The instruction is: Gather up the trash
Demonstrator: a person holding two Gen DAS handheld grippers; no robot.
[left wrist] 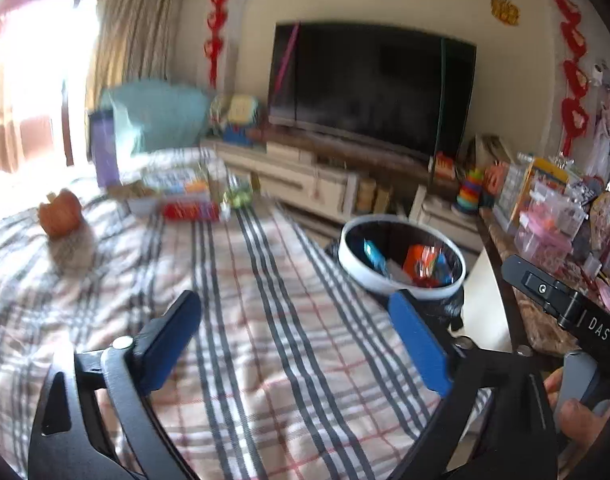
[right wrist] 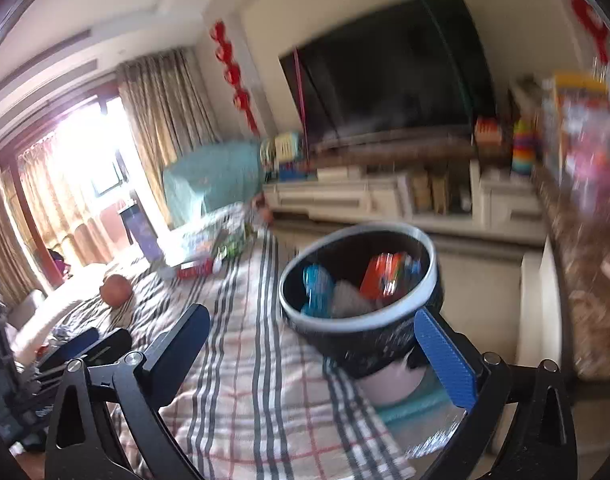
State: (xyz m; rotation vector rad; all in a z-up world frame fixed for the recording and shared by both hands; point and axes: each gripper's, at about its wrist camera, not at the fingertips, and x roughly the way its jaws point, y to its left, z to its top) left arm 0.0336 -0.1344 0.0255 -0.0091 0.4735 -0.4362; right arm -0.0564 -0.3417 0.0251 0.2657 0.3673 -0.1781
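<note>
Trash (right wrist: 387, 276), orange and blue wrappers, is seen inside the white-rimmed bin (right wrist: 345, 322) beside the plaid-covered table (right wrist: 265, 380). Left gripper (left wrist: 293, 344) and right gripper (right wrist: 313, 356) are spread wide, nothing pinched.

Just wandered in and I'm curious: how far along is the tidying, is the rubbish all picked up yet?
Partly done. The bin beside the bed already holds an orange wrapper, a blue packet and some pale paper. Nothing is in hand: the left gripper and right gripper are both open and empty. Possibly left: an orange ball and a cluster of boxes on the checked blanket, though whether those are rubbish is unclear.
</note>
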